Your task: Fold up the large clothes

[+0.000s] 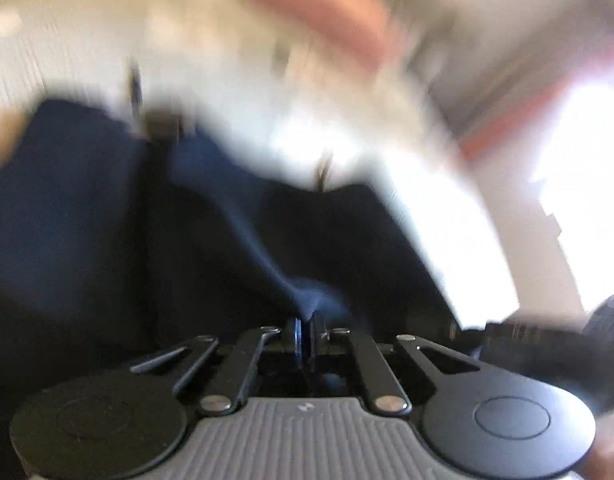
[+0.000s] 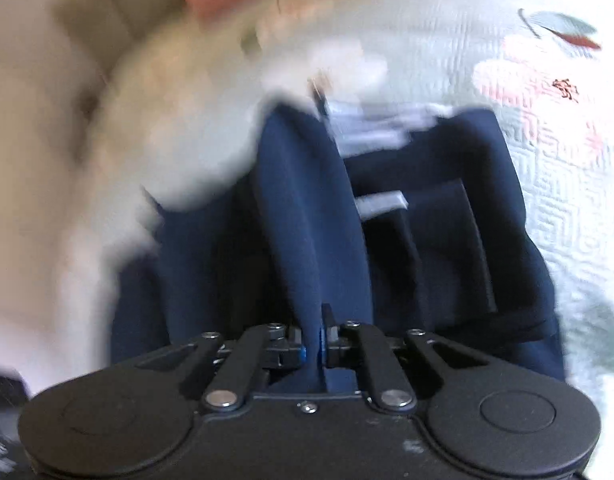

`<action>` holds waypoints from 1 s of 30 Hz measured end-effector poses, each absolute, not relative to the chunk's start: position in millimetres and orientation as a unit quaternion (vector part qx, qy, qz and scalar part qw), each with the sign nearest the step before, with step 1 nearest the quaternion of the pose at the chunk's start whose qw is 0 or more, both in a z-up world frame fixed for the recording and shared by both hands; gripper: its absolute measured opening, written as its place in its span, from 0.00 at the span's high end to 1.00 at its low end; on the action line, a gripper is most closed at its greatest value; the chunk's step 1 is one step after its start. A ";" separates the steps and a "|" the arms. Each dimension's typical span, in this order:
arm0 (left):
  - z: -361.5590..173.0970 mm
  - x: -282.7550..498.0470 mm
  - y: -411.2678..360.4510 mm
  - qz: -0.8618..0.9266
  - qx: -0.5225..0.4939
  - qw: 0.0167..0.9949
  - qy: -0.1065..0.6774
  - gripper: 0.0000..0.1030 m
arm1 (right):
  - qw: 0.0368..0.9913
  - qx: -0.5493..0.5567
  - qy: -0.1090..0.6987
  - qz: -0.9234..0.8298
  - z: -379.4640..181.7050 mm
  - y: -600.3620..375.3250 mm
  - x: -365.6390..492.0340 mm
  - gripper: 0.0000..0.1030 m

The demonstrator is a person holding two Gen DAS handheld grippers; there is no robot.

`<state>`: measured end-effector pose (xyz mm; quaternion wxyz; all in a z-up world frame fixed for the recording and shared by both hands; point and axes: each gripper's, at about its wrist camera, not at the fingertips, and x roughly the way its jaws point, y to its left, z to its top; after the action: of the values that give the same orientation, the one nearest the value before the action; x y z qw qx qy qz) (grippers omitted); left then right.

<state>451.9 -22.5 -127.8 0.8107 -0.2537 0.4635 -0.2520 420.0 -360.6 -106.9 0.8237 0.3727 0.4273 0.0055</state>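
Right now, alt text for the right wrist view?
The right hand-held gripper is shut on a raised fold of a navy garment lying on a pale floral quilt. Background is motion-blurred.

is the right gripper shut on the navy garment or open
Shut on it: the right gripper pinches a raised ridge of the navy garment.

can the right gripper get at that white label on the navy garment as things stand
Probably not right away: the right gripper is shut on a ridge of the navy garment. The white label lies uncovered just ahead, so it must let go first.
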 end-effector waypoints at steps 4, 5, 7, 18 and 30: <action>-105.9 450.1 42.7 -0.260 -0.316 0.813 0.414 0.96 | 0.791 0.470 0.387 0.066 -103.3 -365.6 385.9 0.93; -108.1 449.6 47.9 -0.252 -0.296 0.818 0.424 0.95 | 0.781 0.470 0.405 0.068 -110.6 -356.9 382.3 0.93; -125.1 447.0 50.7 -0.236 -0.238 0.817 0.470 0.92 | 0.769 0.443 0.458 0.059 -132.0 -335.2 374.0 0.88; -120.5 415.8 35.9 -0.167 -0.077 0.852 0.491 0.83 | 0.785 0.274 0.550 0.083 -114.8 -318.7 399.9 0.39; -180.1 415.5 -39.4 -0.284 -0.087 0.758 0.580 0.79 | 0.822 0.053 0.566 0.028 -157.5 -261.1 426.0 0.94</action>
<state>415.5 -39.4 -180.1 0.7582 -0.0865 0.5802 -0.2845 426.0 -261.1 -157.5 0.8223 0.0529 0.5659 0.0281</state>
